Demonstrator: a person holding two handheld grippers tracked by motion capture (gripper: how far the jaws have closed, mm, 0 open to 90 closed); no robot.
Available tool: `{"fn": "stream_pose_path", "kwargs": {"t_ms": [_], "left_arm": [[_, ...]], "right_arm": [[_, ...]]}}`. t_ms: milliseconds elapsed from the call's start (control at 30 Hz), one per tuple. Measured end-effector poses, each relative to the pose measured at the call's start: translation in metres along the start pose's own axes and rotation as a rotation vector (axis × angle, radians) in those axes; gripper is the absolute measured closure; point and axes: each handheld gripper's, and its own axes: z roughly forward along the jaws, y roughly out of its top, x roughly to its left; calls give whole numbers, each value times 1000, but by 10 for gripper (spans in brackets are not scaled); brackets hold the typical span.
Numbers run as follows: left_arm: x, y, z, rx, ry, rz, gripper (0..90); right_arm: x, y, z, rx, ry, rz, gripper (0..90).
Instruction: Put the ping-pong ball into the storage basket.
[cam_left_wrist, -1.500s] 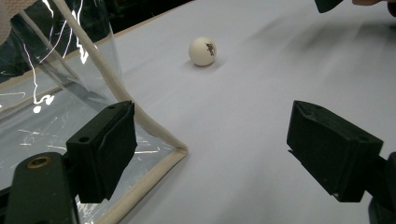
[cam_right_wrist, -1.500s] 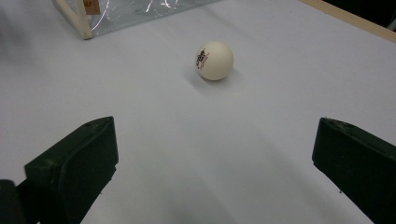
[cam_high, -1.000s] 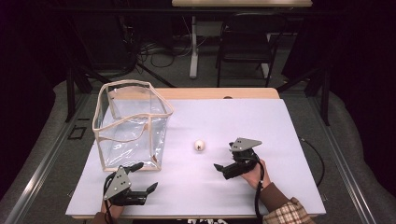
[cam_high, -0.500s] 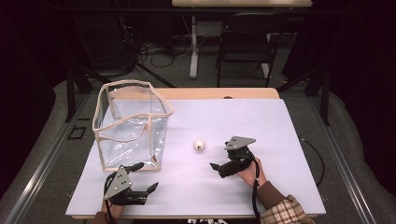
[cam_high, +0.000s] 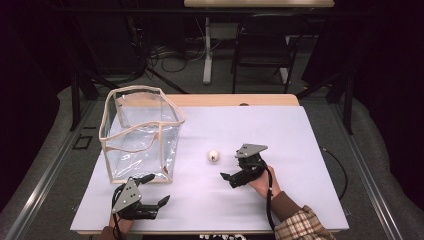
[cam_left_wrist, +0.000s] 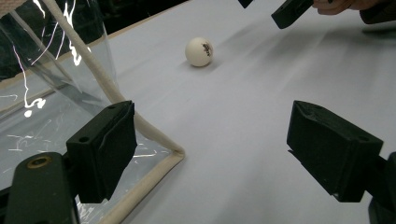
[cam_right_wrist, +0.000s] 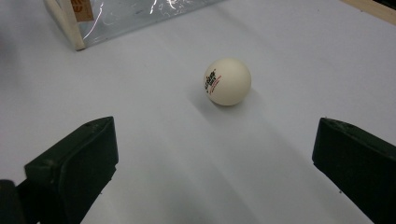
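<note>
Right gripper view with the right gripper (cam_right_wrist: 212, 168) released, jaws wide apart, small white plastic ball with printed logo (cam_right_wrist: 227, 81) ahead between them, untouched on the white table (cam_right_wrist: 140, 70), left gripper (cam_left_wrist: 224, 154) also released, just beside the clear plastic bag with beige trim (cam_left_wrist: 70, 79).

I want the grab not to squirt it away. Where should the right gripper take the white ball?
Across its widest middle, one jaw on each side. The white ball sits free on the table, and the open right gripper already faces it, so coming straight ahead and low looks best.

Probably a lab: floor cables (cam_high: 165, 52), dark surroundings
</note>
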Motion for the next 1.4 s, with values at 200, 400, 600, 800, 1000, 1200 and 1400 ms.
{"fn": "stream_pose_path", "kwargs": {"t_ms": [200,400,600,800,1000,1200,1400], "left_arm": [[1,0,0,-2,0,-2,159],[0,0,-1,-3,-2,-2,159],[0,0,0,-4,-2,-1,159],[2,1,1,-8,-8,-4,159],[2,1,2,-8,-9,-4,159],[2,1,2,-9,-9,-6,159],[2,1,2,-9,-10,-6,159]], "right_arm": [[0,1,1,1,1,0,0],[-2,10,13,12,4,1,0],[-5,14,20,17,1,6,0],[-8,17,28,16,-1,13,0],[-9,22,33,9,-6,18,0],[-7,25,38,12,-3,10,0],[-8,27,46,13,3,22,0]]}}
